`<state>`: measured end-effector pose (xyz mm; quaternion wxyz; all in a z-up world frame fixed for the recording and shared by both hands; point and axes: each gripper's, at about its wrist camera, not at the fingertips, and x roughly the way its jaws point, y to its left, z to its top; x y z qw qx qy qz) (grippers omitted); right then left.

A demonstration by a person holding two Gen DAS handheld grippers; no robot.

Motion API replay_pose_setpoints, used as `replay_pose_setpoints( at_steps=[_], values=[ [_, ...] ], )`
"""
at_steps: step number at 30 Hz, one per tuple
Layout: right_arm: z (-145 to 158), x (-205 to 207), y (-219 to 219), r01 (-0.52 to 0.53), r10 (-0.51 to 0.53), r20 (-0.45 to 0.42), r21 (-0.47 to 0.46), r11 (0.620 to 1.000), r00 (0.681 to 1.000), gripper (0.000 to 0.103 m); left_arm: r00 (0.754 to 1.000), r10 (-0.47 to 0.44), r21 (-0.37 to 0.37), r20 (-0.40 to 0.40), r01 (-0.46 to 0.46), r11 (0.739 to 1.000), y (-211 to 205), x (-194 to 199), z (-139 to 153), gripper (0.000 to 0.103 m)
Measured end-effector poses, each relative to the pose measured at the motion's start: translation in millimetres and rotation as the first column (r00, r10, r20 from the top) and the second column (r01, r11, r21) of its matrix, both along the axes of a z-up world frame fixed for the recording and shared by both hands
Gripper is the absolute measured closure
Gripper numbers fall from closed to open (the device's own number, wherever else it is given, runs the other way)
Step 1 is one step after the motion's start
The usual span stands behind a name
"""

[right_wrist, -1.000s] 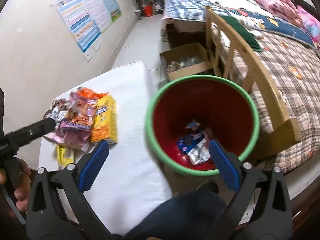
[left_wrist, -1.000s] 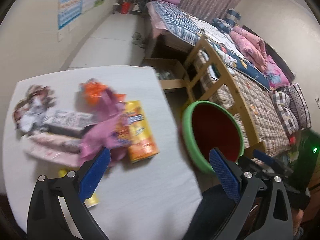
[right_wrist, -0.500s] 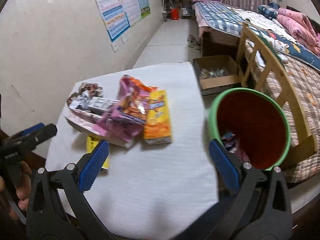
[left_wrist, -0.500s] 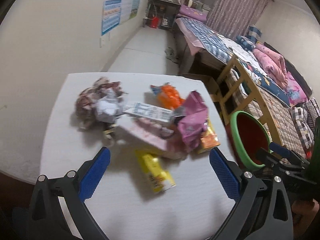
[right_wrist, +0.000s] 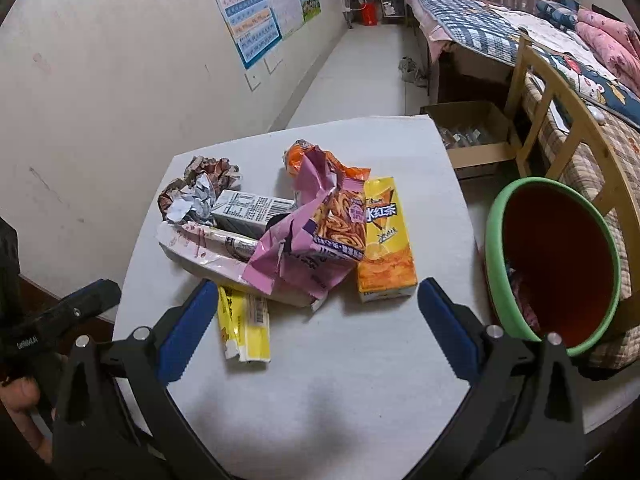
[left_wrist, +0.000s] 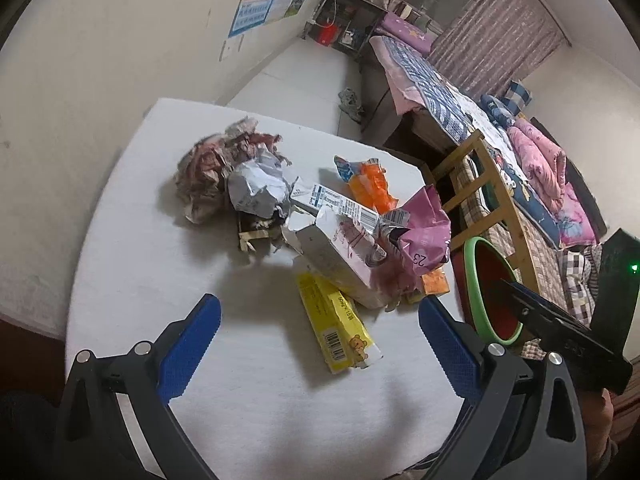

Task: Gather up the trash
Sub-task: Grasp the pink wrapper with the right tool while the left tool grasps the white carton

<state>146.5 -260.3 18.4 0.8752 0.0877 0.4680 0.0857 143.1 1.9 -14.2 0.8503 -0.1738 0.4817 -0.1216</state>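
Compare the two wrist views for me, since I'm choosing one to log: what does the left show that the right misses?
Left only: scraps of torn cardboard beside the paper wad, and the barcode on the yellow wrapper.
Right only: the printed front of the yellow carton, trash inside the bin, and the cardboard box on the floor.
Both: the table, the pink bag, the milk carton, each view's own open claw, left and right.

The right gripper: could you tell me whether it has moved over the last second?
Yes. The right gripper has swung left, away from the green-rimmed bin, and now faces the trash pile on the table.
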Motion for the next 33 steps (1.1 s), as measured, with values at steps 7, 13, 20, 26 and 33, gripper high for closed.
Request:
replay_pose_setpoints(
  at_steps=[7,13,20,26,33],
  values=[
    [-10.5,23.0,10.0,-0.023,0.022,-0.020,-0.079,0.997,1.000,0.005,0.996,0.051,-0.089,-0.080,-0.058,0.994,-2.0,27.2,-31.1,0.009],
    [-29.0,49.7,6.3,-0.018,0.014,-0.063,-0.064,0.998,0.998,0.007,0.988,0.089,-0.178,-0.130,-0.112,0.978,-2.8,54.2,-52.6,0.009],
    [-45.4,79.6,10.9,-0.016,0.013,-0.104,-0.023,1.000,0.995,0.023,0.977,0.107,-0.263,-0.184,-0.154,0.953,-11.1,74.4,-75.0,0.024],
    [-57.9,87.7,15.1,-0.022,0.026,-0.131,0.035,0.999,0.991,0.064,0.972,0.102,-0.362,-0.213,-0.176,0.916,-14.7,78.0,-90.3,0.050],
    [-51.0,81.7,7.6,-0.014,0.019,-0.100,0.051,0.999,0.995,0.089,0.975,0.110,-0.370,-0.191,-0.176,0.912,-17.3,72.5,-85.2,0.057]
  ],
)
